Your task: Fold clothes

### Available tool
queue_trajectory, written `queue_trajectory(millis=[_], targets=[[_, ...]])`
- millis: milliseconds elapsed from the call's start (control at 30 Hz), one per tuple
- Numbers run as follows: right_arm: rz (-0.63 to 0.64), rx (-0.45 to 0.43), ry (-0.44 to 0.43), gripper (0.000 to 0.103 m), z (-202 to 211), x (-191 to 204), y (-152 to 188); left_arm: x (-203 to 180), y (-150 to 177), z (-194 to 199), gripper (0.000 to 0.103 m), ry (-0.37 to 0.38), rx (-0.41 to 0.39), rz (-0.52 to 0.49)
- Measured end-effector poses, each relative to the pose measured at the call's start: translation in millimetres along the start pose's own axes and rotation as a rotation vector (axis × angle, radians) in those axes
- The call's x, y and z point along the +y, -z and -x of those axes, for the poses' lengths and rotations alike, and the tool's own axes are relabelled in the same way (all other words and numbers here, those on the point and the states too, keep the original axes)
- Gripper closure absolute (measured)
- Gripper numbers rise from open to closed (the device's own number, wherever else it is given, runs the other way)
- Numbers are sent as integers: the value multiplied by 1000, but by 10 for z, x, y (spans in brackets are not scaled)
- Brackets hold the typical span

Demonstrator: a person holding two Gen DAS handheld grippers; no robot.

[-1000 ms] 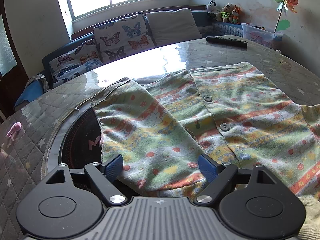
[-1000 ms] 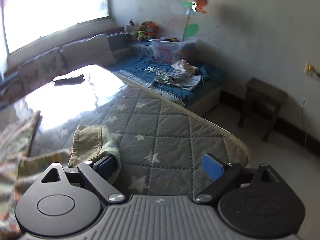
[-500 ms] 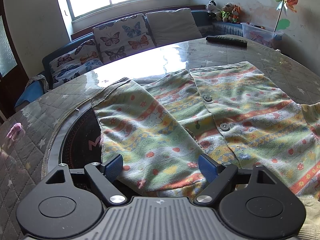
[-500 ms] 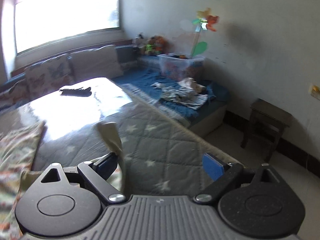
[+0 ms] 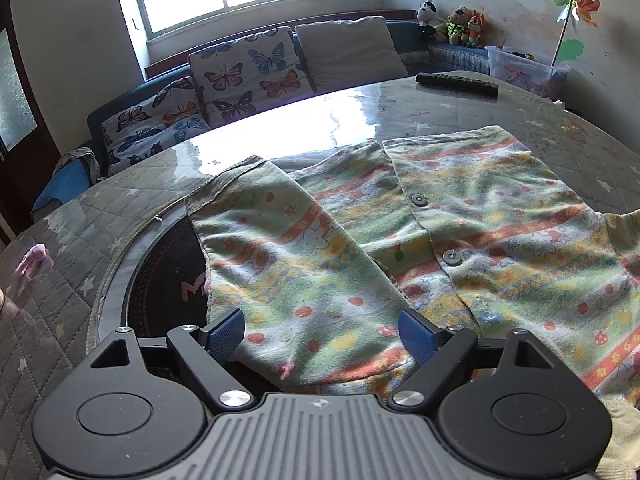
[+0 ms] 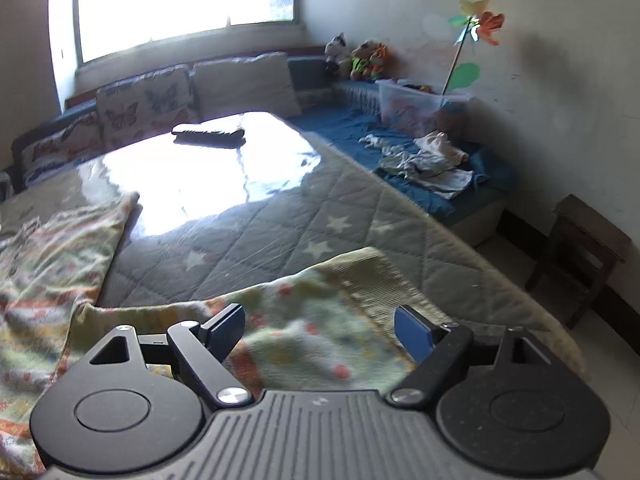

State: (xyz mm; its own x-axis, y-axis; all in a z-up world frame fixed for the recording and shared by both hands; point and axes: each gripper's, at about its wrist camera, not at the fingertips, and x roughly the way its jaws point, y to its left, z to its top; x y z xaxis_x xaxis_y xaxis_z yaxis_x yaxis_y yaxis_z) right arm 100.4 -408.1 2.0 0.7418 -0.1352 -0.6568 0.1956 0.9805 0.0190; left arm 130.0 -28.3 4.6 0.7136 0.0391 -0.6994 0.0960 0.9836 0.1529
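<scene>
One sleeve of the striped, flower-printed buttoned shirt (image 5: 460,240) is folded in. Both tools, left (image 5: 322,330) and right (image 6: 320,330), are spread; the right must pinch the sleeve (image 6: 320,304) lying between its fingers.

The garment (image 5: 460,240) is a striped, print-patterned button-front top in green, yellow and orange, lying flat across the centre and right of the left wrist view. One sleeve (image 5: 288,264) is folded diagonally over the front panel (cuff toward upper left). The other sleeve (image 6: 320,312) extends across the lower centre of the right wrist view.
</scene>
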Motion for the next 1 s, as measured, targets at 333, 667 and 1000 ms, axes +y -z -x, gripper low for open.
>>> queue_trajectory(millis=[333, 667, 1000], targets=[[37, 15, 2, 14, -195, 92, -19, 225, -339, -25, 17, -11, -36, 83], [28, 9, -3, 11, -249, 53, -41, 206, -1029, -614, 17, -126, -9, 92], [36, 7, -17, 9, -248, 16, -51, 288, -1064, -1167, 73, -231, 117, 94]])
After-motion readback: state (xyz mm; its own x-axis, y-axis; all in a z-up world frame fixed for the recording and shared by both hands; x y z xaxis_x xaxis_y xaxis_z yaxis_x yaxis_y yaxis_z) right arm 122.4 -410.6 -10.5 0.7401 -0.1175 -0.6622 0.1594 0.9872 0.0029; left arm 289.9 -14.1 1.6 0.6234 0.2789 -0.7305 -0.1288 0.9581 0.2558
